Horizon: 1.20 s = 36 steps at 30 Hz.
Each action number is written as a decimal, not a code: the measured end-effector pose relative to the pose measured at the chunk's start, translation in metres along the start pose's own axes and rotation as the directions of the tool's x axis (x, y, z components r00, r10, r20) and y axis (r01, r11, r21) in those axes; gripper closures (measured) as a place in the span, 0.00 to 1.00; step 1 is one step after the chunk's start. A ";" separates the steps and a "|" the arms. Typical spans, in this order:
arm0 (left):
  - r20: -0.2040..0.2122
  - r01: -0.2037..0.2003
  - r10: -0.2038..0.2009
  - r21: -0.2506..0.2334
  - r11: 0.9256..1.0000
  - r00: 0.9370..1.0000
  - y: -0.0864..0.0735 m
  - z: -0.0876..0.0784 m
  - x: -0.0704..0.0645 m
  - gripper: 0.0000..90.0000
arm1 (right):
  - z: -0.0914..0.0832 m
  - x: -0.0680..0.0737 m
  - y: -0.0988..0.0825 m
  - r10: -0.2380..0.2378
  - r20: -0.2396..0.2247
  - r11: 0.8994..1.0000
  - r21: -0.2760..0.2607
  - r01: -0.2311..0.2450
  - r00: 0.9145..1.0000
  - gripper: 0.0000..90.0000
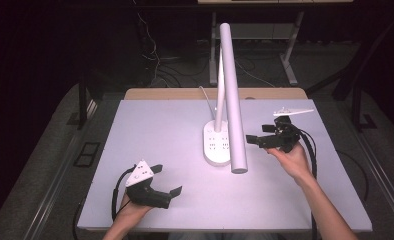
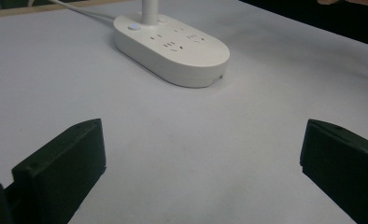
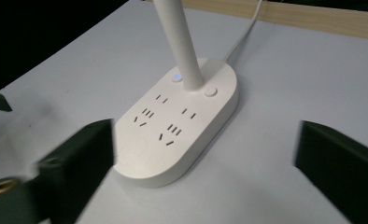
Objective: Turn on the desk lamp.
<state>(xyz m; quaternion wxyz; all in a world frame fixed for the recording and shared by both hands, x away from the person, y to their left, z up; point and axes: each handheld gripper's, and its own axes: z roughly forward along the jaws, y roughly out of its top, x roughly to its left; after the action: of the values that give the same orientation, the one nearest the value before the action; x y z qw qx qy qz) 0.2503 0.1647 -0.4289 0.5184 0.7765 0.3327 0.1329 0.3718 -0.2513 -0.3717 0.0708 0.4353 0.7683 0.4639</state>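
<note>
A white desk lamp stands mid-table on an oval base (image 1: pixel 216 143) with sockets and two buttons on top; its stem rises from the back of the base (image 3: pixel 180 140) and its long tube head (image 1: pixel 233 100) slants toward me. The base (image 2: pixel 173 49) lies ahead of my left gripper (image 1: pixel 166 180), which is open above bare tabletop at the front left, nothing between its jaws. My right gripper (image 1: pixel 257 135) is open to the right of the base, jaws spread, pointing at it from a short way off. A small blue light shows on one button (image 3: pixel 176 77).
The white tabletop (image 1: pixel 160 125) has a wooden strip (image 1: pixel 185 93) along its far edge. The lamp's white cord (image 1: pixel 206 100) runs off the back. Black cables trail from both grippers. Dark floor, cables and table legs lie beyond.
</note>
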 end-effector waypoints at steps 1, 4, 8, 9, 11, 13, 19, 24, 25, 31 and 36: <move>-0.001 -0.001 0.001 0.000 1.000 1.000 0.000 0.000 0.000 0.00 | -0.002 0.001 -0.002 -0.004 -0.001 1.000 0.006 0.004 1.000 0.00; -0.001 -0.001 0.001 0.001 1.000 1.000 0.000 0.000 0.000 0.00 | -0.009 0.005 -0.006 -0.012 -0.005 1.000 0.002 0.012 1.000 0.00; 0.001 0.000 0.000 0.000 1.000 1.000 0.000 0.000 0.000 0.00 | -0.019 0.009 -0.012 -0.013 -0.011 1.000 -0.009 0.013 1.000 0.00; 0.001 0.001 -0.001 0.000 1.000 1.000 0.000 0.000 0.000 0.00 | -0.022 0.010 -0.014 -0.013 -0.013 1.000 -0.007 0.013 1.000 0.00; 0.001 0.001 -0.001 0.000 1.000 1.000 0.000 0.000 0.000 0.00 | -0.025 0.012 -0.017 -0.014 -0.014 1.000 -0.008 0.014 1.000 0.00; 0.000 0.001 -0.001 0.000 1.000 1.000 0.000 0.000 0.000 0.00 | -0.029 0.013 -0.021 -0.015 -0.018 1.000 -0.009 0.015 1.000 0.00; 0.000 0.002 -0.002 0.000 1.000 1.000 0.000 0.000 0.000 0.00 | -0.039 0.016 -0.034 -0.009 -0.026 1.000 -0.010 0.009 1.000 0.00; 0.000 0.000 0.000 0.001 1.000 1.000 0.000 0.000 -0.001 0.00 | -0.047 0.016 -0.048 0.004 -0.024 1.000 -0.008 -0.005 1.000 0.00; 0.000 0.001 -0.001 0.001 1.000 1.000 0.000 0.000 -0.001 0.00 | -0.049 0.016 -0.050 0.006 -0.025 1.000 -0.007 -0.006 1.000 0.00; 0.000 -0.004 0.004 0.003 1.000 1.000 0.000 0.000 0.000 0.00 | -0.058 0.018 -0.066 0.014 -0.025 1.000 -0.010 -0.015 1.000 0.00; -0.002 0.002 -0.002 0.003 1.000 1.000 0.000 0.000 -0.001 0.00 | -0.063 0.022 -0.084 0.024 -0.028 0.999 -0.021 -0.025 0.999 0.00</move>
<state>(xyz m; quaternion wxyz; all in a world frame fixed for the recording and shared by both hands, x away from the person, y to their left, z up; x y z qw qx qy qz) 0.2500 0.1642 -0.4287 0.5171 0.7769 0.3339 0.1326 0.2754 -0.2924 -0.3952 0.0592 0.4374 0.7588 0.4790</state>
